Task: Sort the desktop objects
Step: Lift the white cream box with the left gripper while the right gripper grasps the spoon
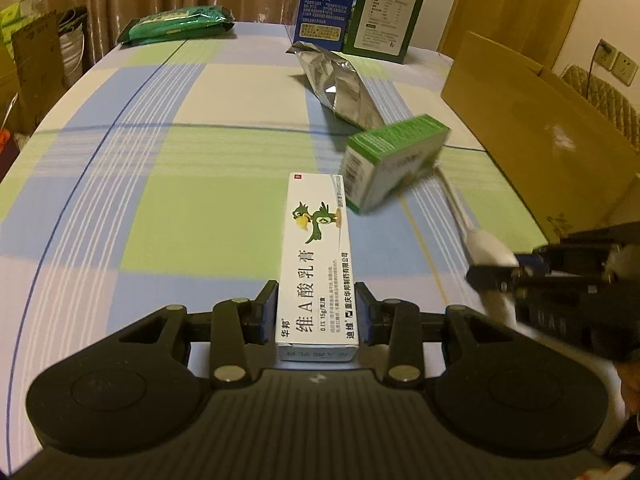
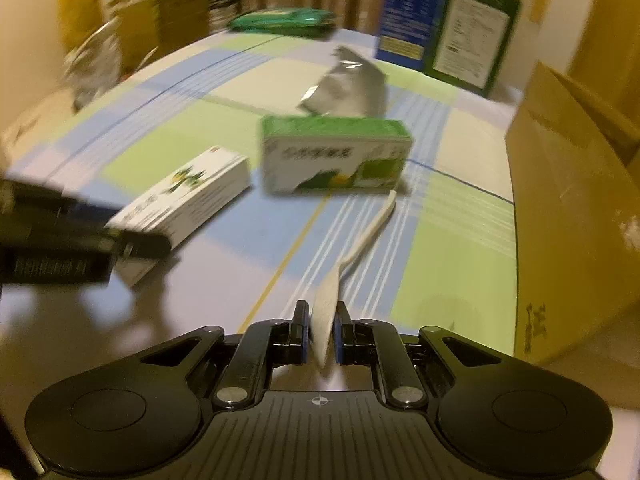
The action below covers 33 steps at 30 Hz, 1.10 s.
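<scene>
Clearly, from the left wrist view, the left claw [image 1: 317,312] is clenched on the near end of a long white ointment box [image 1: 316,264], which points away over the checked tabletop [image 1: 160,184]. It looks light and stiff, though thin card could crush under a hard squeeze; the narrow sides are the sensible hold. Just beyond lies a green box [image 1: 390,160], then a silver pouch [image 1: 344,88] and a cardboard carton [image 1: 540,128] at the right edge.

From the right wrist view, blurred, the right claw [image 2: 323,328] grips the bowl end of a white plastic spoon [image 2: 352,256], its handle reaching toward the green box. Light and smooth, it may twist or slip.
</scene>
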Each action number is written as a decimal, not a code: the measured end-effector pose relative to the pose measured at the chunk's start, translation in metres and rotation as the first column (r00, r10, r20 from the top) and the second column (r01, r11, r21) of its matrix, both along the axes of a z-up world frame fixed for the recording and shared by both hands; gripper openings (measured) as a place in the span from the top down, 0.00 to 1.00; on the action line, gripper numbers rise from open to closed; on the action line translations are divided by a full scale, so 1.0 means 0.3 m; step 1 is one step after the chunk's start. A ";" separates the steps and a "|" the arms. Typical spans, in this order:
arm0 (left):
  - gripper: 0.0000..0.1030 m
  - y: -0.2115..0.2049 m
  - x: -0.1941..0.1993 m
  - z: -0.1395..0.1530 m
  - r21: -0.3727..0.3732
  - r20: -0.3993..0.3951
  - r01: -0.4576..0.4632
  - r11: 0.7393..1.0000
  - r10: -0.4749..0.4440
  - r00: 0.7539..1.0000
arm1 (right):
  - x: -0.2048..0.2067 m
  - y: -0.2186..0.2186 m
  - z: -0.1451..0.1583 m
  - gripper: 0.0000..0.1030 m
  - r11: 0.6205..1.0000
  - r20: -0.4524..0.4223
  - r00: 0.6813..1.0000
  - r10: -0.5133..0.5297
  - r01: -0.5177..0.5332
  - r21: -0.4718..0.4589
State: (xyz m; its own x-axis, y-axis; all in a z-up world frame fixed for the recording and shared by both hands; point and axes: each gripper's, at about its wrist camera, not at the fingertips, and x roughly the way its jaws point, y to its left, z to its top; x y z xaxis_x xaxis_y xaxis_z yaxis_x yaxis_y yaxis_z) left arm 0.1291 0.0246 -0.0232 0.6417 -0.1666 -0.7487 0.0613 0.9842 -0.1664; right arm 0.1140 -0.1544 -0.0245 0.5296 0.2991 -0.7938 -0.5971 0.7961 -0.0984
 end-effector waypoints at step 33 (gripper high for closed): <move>0.61 -0.027 -0.068 -0.012 0.128 0.059 0.030 0.991 -0.038 0.998 | -0.015 -0.071 -0.022 0.47 0.935 -0.067 0.973 -0.219 0.229 0.271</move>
